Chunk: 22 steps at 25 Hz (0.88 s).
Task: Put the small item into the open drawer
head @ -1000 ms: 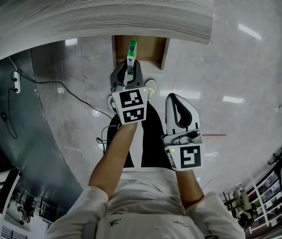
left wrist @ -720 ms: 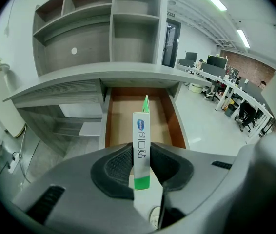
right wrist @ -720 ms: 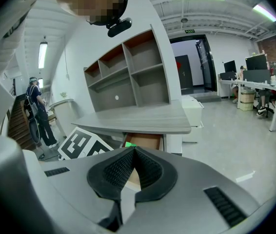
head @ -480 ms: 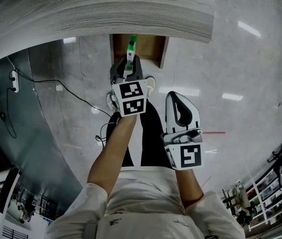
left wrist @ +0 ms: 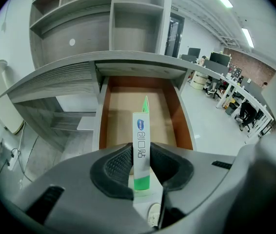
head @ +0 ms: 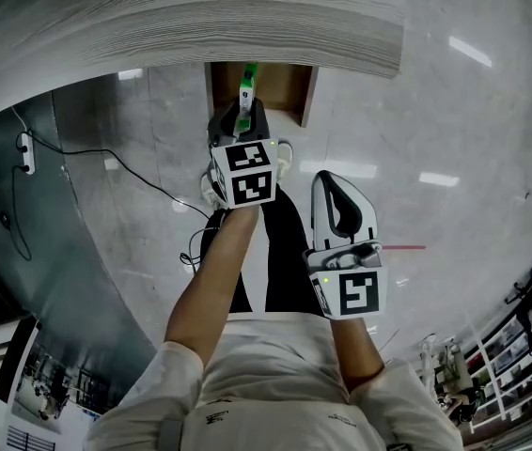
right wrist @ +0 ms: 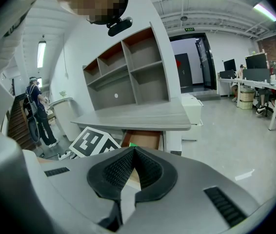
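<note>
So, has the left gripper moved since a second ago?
Yes. In the head view the left gripper, shut on the green-and-white box, has moved forward, closer to the open drawer under the desk.

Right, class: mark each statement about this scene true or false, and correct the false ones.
1. The left gripper holds a white and green box. True.
2. The drawer is closed. False: it stands open under the desk.
3. The right gripper holds a box too. False: its jaws are together with nothing between them.
4. Shelves stand above the desk. True.
</note>
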Tool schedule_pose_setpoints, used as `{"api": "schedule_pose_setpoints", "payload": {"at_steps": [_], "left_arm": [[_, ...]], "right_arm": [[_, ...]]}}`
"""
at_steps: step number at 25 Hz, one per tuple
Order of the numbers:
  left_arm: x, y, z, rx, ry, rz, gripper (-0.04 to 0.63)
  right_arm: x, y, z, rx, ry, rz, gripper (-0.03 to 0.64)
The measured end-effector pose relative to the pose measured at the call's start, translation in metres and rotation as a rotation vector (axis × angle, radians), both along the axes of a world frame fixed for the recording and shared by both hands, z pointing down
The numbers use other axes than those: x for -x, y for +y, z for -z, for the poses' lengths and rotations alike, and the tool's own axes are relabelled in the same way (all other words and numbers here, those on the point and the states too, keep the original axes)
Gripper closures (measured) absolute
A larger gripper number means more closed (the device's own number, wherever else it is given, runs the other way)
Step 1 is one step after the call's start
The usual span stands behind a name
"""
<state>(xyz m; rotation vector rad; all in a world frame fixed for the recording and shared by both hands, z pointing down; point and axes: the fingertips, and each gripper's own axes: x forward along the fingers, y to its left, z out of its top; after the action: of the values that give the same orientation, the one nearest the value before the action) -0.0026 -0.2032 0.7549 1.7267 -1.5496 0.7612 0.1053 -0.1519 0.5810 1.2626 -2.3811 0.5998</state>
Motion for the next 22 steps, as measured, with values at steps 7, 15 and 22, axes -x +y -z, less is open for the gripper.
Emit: {"api": "schedule_pose_setpoints", "payload": {"at_steps": [7,15,22], "left_arm": [[-0.0005,0.0025,-0.0063,0.024,0.006,0.002,0.493],[0.0014,0.0003,-0.0046,0.018,0.004,0.010,0.462],[0.0035,0.0004,0.0021,0.000,0.003,0.016,0.446]], "right_arm": [[-0.0010,0.0014,-0.0001,0.002,0.003,-0.005,0.589],[-0.0002,0.0023,0.0007,0.003,0.000,-0.008,0.589],[0.0016,0.0054,0.0018,-0.003,-0.001,-0.008,0.589]]}}
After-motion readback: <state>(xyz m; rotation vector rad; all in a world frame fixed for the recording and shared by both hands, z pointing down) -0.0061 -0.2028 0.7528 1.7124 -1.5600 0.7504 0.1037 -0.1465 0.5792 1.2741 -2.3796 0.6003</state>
